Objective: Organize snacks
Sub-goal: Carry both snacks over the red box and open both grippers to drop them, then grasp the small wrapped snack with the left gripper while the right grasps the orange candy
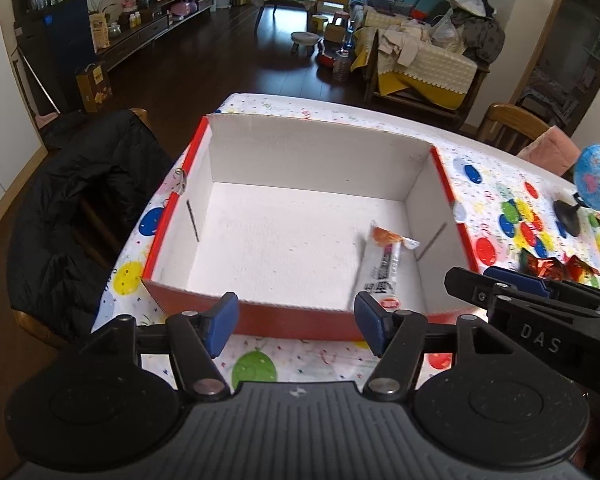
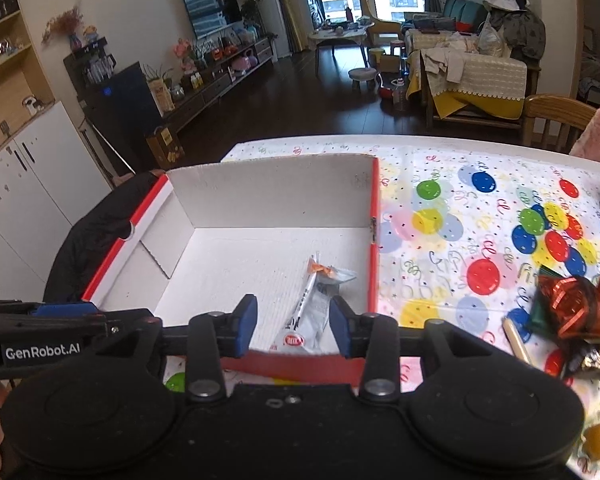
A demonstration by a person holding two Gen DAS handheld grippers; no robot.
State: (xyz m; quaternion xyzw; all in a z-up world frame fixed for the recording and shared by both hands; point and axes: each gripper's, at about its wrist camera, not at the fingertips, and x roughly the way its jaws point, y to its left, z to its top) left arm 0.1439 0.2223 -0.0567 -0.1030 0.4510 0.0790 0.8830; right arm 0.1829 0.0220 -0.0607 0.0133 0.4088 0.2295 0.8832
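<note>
A red cardboard box (image 1: 320,140) with a white inside stands open on the table. One long white snack packet (image 1: 384,264) with an orange end lies on the box floor by the right wall. My left gripper (image 1: 296,316) is open over the box's near wall, with nothing between its blue pads. My right gripper (image 2: 294,326) is open too, above the near wall. The packet (image 2: 308,312) shows in the gap between its pads, and they do not press on it. A heap of shiny wrapped snacks (image 2: 572,312) lies on the tablecloth right of the box (image 2: 268,192).
A small blue globe (image 1: 596,178) on a black stand sits at the table's right. A wooden stick (image 2: 518,340) lies beside the snack heap. A chair draped with a black jacket (image 1: 88,208) stands left of the table. The two grippers are close, side by side.
</note>
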